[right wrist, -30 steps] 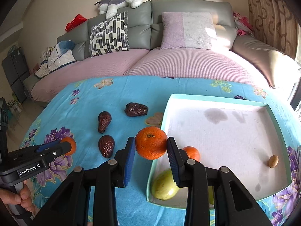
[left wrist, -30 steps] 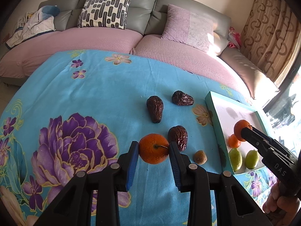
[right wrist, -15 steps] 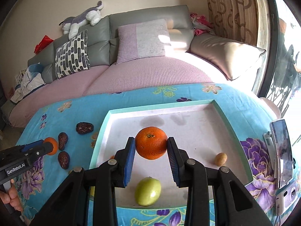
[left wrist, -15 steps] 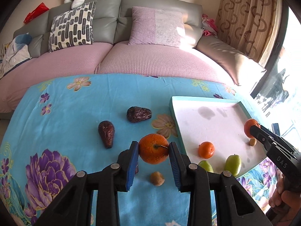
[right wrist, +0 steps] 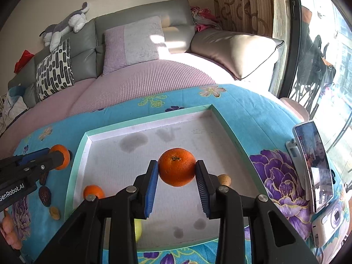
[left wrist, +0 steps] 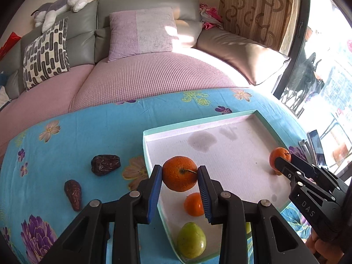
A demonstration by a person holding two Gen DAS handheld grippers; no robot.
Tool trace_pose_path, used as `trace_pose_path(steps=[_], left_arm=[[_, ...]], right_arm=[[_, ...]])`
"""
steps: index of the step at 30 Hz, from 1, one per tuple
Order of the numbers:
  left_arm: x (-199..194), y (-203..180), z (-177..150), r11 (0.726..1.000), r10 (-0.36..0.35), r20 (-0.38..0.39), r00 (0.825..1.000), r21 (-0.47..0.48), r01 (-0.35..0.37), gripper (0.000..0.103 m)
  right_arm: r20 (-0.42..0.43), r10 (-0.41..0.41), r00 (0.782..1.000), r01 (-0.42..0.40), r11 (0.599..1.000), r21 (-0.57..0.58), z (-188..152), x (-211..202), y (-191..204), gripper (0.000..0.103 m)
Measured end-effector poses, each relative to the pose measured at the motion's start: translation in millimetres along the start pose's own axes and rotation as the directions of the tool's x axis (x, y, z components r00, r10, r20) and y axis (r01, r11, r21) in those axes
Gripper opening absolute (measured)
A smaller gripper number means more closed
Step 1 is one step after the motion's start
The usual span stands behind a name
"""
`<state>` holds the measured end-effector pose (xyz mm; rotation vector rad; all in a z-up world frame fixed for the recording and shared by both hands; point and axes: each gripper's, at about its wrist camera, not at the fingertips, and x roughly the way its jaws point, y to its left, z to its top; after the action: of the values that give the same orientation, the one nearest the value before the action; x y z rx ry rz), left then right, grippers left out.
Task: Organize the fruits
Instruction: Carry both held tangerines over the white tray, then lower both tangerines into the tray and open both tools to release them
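Both oranges have come in over the tray in the last second. Left orange (left wrist: 180, 173), clamped in the left gripper (left wrist: 180, 186), went from out over the bench cloth by the dates to just inside the tray's (left wrist: 145, 147) near-left wall, above the small orange (left wrist: 193, 201) and green fruit (left wrist: 191, 239) already lying there. Right orange (right wrist: 177, 169), clamped in the right gripper (right wrist: 177, 183), moved from the tray's left edge to over bare tray floor mid-right, near a small tan fruit (right wrist: 224, 180).

Neither orange looks set down yet; height above the floor can't be read.

Means: transport done for both, next is lower and release. Left drop spot is crowded and may nudge the small orange.

Still out on the cloth: dates (left wrist: 105, 164), (left wrist: 73, 194) and a small brown fruit (right wrist: 54, 213).
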<state>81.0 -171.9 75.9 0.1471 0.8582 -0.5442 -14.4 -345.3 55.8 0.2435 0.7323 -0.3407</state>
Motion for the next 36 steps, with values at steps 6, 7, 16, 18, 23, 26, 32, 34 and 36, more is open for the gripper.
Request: trace_pose_path(steps=[6, 7, 16, 18, 23, 26, 32, 34, 36], left_arm=[[18, -11, 8, 1.0, 0.007, -0.027, 1.0, 0.023, -0.006, 0.035], [21, -11, 9, 1.0, 0.008, -0.032, 0.999, 0.023, -0.008, 0.035], [62, -9, 10, 1.0, 0.025, -0.116, 0.993, 0.002, -0.024, 0.035], [71, -8, 6, 1.0, 0.016, -0.139, 0.99, -0.007, -0.017, 0.035], [84, -7, -2, 1.0, 0.025, -0.166, 0.986, -0.012, -0.027, 0.035], [82, -6, -1, 1.0, 0.027, -0.167, 0.986, -0.009, -0.028, 0.035], [81, -7, 0, 0.999, 0.028, -0.168, 0.985, -0.01, -0.03, 0.035], [80, -8, 1, 0.999, 0.029, -0.168, 0.985, -0.009, -0.031, 0.036], [79, -7, 1, 1.0, 0.027, -0.168, 0.985, -0.011, -0.029, 0.036]], right_arm=[[-0.019, -0.012, 1.0, 0.013, 1.0, 0.024, -2, 7, -11, 0.036], [-0.023, -0.014, 1.0, 0.014, 1.0, 0.026, -2, 8, -12, 0.036], [-0.107, -0.017, 0.994, 0.019, 1.0, 0.02, -11, 33, -13, 0.036], [-0.13, -0.021, 0.991, 0.023, 1.0, 0.011, -13, 39, -13, 0.036], [-0.154, -0.027, 0.988, 0.028, 1.0, 0.004, -16, 44, -12, 0.036], [-0.156, -0.032, 0.987, 0.031, 0.999, -0.005, -15, 44, -12, 0.036], [-0.158, -0.036, 0.987, 0.033, 0.999, -0.017, -14, 44, -8, 0.036], [-0.159, -0.037, 0.987, 0.034, 0.999, -0.021, -14, 44, -8, 0.036], [-0.161, -0.039, 0.986, 0.036, 0.999, -0.024, -14, 44, -7, 0.037]])
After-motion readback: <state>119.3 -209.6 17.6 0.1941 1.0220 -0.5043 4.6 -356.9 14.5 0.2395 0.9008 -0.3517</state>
